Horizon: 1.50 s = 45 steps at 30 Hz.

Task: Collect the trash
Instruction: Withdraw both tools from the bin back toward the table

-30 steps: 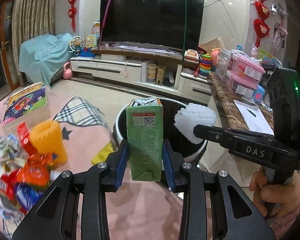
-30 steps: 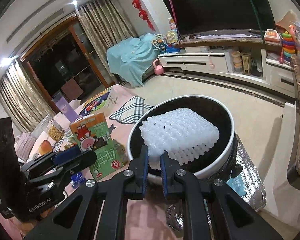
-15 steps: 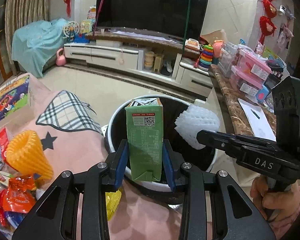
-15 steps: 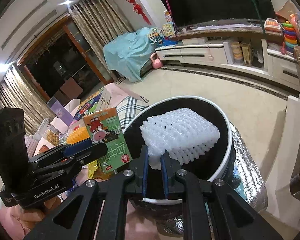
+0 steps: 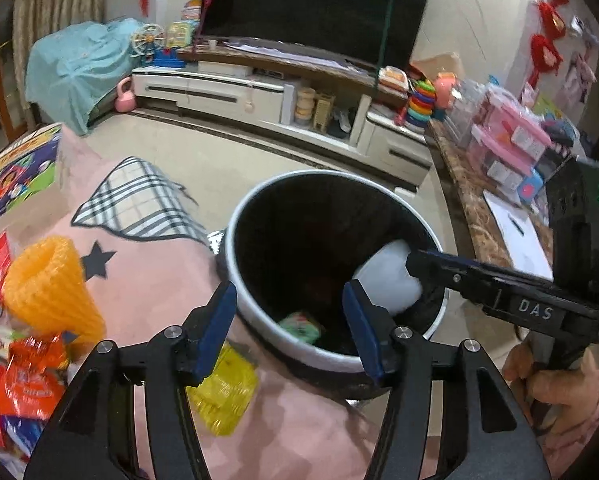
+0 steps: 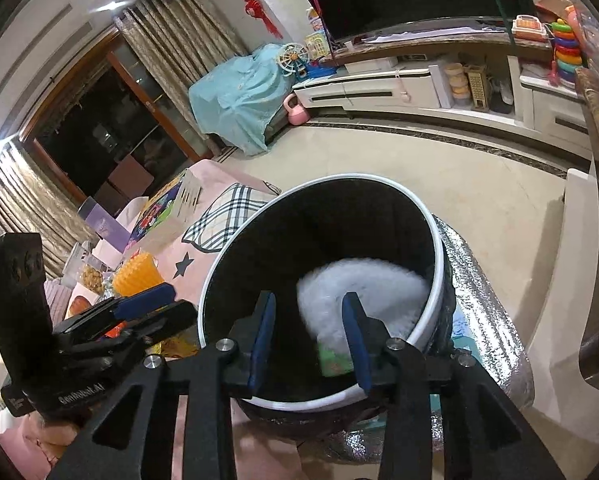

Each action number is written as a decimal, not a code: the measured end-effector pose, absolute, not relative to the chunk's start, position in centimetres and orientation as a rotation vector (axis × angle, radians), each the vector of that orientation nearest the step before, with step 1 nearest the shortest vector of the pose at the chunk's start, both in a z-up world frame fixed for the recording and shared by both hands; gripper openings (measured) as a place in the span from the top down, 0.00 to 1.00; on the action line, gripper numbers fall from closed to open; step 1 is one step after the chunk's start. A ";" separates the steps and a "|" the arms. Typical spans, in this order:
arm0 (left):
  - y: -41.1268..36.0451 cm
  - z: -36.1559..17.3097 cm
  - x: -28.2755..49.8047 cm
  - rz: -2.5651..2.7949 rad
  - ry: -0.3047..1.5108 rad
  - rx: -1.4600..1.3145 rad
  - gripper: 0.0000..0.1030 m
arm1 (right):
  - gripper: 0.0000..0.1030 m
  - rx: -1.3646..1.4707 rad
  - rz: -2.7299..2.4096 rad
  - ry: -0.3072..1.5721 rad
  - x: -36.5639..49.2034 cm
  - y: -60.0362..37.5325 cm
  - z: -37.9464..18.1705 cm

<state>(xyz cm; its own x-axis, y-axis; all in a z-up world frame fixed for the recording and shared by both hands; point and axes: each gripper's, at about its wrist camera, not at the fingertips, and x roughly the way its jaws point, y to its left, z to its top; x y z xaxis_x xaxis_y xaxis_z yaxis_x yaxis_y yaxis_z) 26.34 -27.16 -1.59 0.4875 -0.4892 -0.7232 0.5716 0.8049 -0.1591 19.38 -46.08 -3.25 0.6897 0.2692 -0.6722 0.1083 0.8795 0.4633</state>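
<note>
Carton (image 5: 299,326) and foam net (image 6: 363,296) dropped into bin (image 5: 255,316); both claws spread.

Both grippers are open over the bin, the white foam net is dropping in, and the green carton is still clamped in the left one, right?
Not quite: the left gripper is empty. The left wrist view shows its jaws apart and the green carton lying in the bin. The right gripper is open too, the white foam net inside.
</note>
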 end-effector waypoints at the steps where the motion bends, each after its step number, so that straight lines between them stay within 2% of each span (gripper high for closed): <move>1: -26.6 -1.4 26.1 -0.638 0.837 0.092 0.46 | 0.63 0.500 0.093 0.815 19.3 -45.9 -3.3; 5: -24.4 -1.1 24.8 -0.613 0.817 0.045 0.46 | 0.63 0.509 0.099 0.805 18.8 -45.4 -3.1; 7: -23.3 -1.0 24.0 -0.596 0.807 0.020 0.45 | 0.59 0.506 0.102 0.794 18.2 -44.8 -2.9; 10: -21.2 -0.8 22.6 -0.552 0.786 -0.032 0.45 | 0.40 0.490 0.096 0.772 17.1 -43.5 -2.5; 12: -19.9 -0.7 21.7 -0.536 0.771 -0.060 0.45 | 0.19 0.474 0.074 0.752 16.3 -42.6 -2.3; 13: -19.4 -0.7 21.2 -0.528 0.763 -0.068 0.45 | 0.17 0.466 0.072 0.738 15.7 -42.0 -2.2; 19: -16.1 -1.3 18.3 -0.487 0.741 -0.071 0.38 | 0.16 0.442 0.077 0.712 13.5 -39.2 -2.0; 23: -14.2 -1.9 16.7 -0.445 0.735 -0.069 0.28 | 0.13 0.442 0.090 0.704 12.3 -37.5 -1.9; 28: -11.3 -2.8 15.1 -0.405 0.739 -0.078 0.25 | 0.09 0.423 0.101 0.708 11.3 -35.3 -2.0; 35: -8.3 -3.9 14.3 -0.334 0.761 -0.104 0.17 | 0.09 0.408 0.122 0.736 10.8 -32.9 -2.9; 45: -5.6 -5.1 14.4 -0.252 0.783 -0.142 0.15 | 0.09 0.373 0.173 0.765 11.4 -30.1 -3.9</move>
